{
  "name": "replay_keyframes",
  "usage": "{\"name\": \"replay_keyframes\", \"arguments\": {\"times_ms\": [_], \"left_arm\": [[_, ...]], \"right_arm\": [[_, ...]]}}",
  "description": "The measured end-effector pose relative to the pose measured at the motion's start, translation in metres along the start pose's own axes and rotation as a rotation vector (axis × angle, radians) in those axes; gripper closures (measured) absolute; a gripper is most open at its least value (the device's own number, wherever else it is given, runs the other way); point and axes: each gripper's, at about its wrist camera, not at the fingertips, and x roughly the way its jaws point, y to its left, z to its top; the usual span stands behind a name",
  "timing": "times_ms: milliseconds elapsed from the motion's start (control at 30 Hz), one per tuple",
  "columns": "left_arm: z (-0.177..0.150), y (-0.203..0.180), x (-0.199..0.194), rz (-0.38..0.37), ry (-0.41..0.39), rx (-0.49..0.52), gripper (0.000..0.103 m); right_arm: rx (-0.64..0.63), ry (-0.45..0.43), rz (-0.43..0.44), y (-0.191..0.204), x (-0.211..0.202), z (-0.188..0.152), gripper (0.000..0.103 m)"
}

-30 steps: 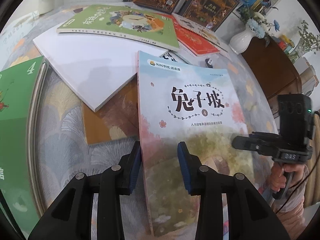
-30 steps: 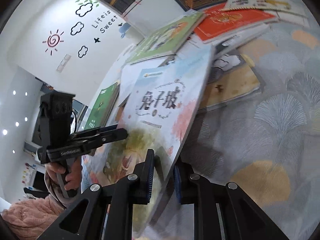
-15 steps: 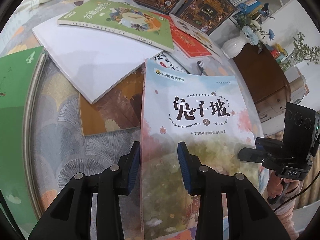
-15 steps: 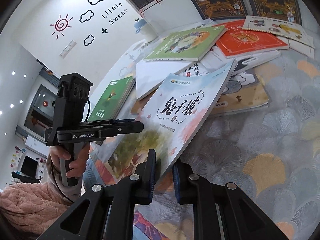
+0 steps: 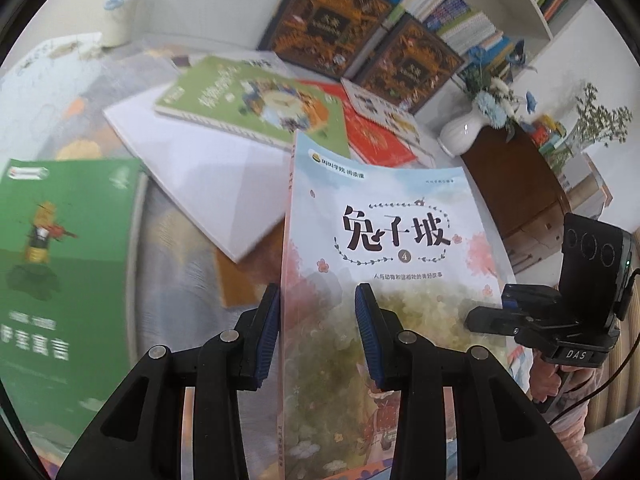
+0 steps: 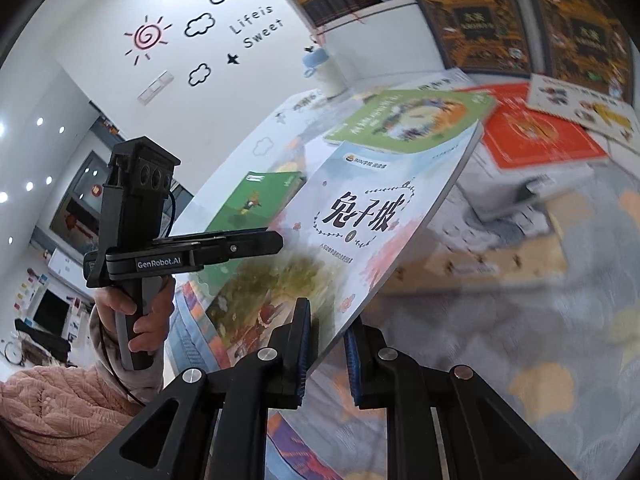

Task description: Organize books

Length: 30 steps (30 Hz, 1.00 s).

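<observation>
1. While both grippers hold it, the pale blue book sits tilted up off the patterned tablecloth, cover facing the cameras, above the scattered books.
2. Left gripper: in the left wrist view the blue pads straddle the book's spine edge, one to each side. The gap looks wider than the book; real pad contact cannot be told from this view. In the right wrist view the same gripper reaches the book's left edge, held by a hand in a pink knitted sleeve.
3. Right gripper: jaws nearly together, clamped on the book's lower right edge, one pad on the cover, one beneath. It also shows at the book's right edge in the left wrist view.
4. On the table behind: a white book, a green illustrated book lying on it, a red book, a brown book partly under the white one.
5. A green book lies at the left table edge, blurred.
6. Two dark ornate volumes stand against a bookshelf; a white vase with blue flowers stands to the right.
</observation>
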Motion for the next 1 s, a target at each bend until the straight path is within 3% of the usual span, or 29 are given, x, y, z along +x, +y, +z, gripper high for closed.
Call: {"name": "replay_keyframes", "arguments": {"times_ms": [300,533,733,1000], "left_arm": [[0.013,0.038,-0.058,0.069,-0.109,-0.007,0.069],[0.012,0.092,-0.1,0.137,-0.184,-0.084,0.069],[0.009,0.136,-0.111,0.185,-0.195,-0.133,0.068],[0.001,0.181,-0.109,0.175,-0.18,-0.185,0.064]], "right_arm": [[-0.072,0.008,0.058,0.044,0.037,0.039,0.087],[-0.151,0.043,0.11,0.087,0.087,0.065,0.087],[-0.175,0.072,0.154,0.109,0.136,0.08,0.087],[-0.153,0.139,0.177,0.112,0.19,0.074,0.087]]}}
